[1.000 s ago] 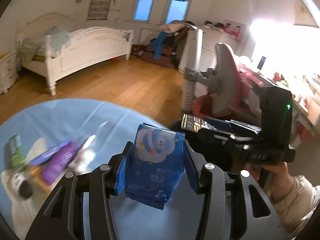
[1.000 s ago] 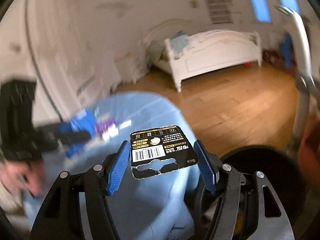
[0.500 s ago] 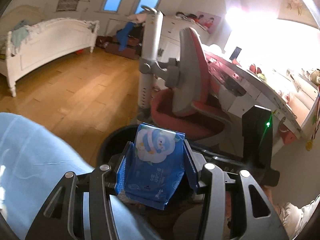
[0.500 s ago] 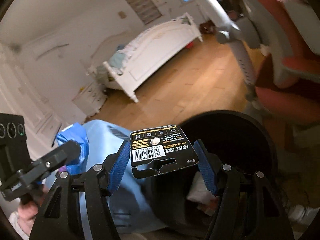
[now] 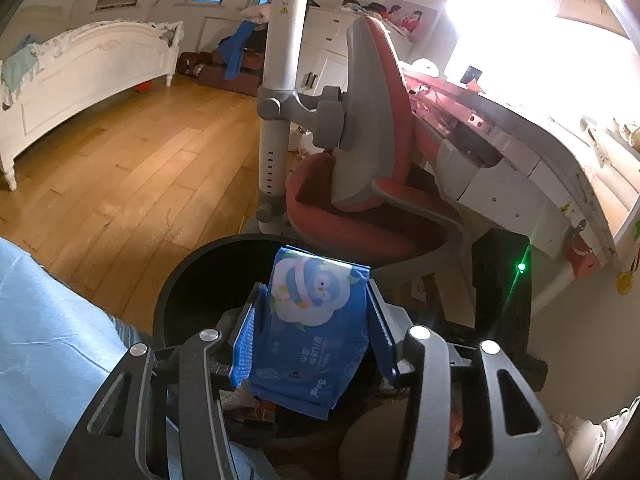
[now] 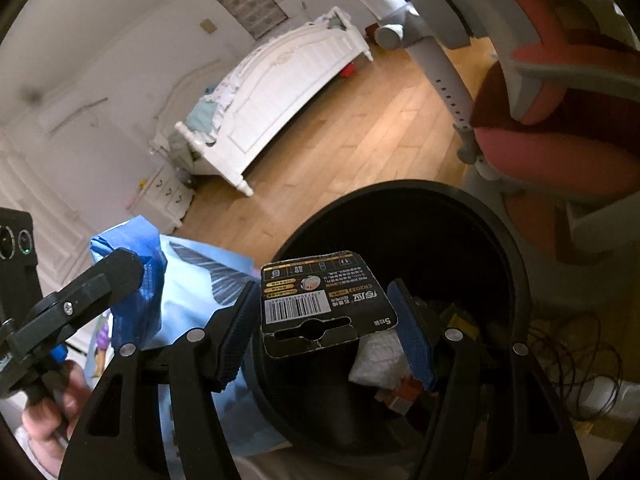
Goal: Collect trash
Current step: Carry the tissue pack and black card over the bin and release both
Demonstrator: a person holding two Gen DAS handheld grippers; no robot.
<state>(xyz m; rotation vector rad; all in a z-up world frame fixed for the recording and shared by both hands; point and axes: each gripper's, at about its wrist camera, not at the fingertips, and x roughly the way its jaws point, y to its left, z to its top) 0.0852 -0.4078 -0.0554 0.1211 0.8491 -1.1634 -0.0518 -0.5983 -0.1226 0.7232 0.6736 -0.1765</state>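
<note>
My left gripper is shut on a blue tissue packet with a penguin picture and holds it above the black trash bin. My right gripper is shut on a black battery card with a barcode, held over the same bin. The bin holds white paper and other scraps. The left gripper and its blue packet also show at the left of the right wrist view.
A table with a light blue cloth lies left of the bin. A red and grey desk chair and a desk stand behind the bin. A white bed is across the wooden floor. Cables lie right of the bin.
Both grippers have swung from over the blue table to above the black bin, each still holding its item.
</note>
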